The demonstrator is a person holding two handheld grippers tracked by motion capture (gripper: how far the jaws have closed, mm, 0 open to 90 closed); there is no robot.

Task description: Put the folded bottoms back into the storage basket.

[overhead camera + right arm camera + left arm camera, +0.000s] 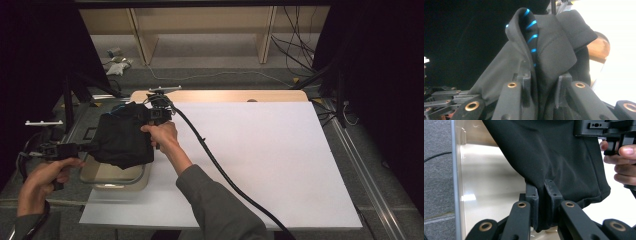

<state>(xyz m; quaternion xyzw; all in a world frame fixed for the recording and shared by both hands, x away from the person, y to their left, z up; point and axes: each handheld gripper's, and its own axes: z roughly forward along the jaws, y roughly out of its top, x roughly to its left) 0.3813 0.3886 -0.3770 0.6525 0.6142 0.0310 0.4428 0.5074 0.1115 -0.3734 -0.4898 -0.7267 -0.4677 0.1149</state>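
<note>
A black garment hangs stretched between my two grippers, over a beige bin at the table's left edge. My left gripper is shut on the garment's left side; in the left gripper view its jaws pinch a fold of the black cloth. My right gripper is shut on the garment's upper right part. In the right gripper view its jaws clamp a collar-like fold of the garment with bright blue stripes inside.
A white sheet covers the wooden table. The right gripper's black cable trails across the sheet toward the front. The bin's pale wall stands below the garment. Shelving and floor cables lie beyond the table.
</note>
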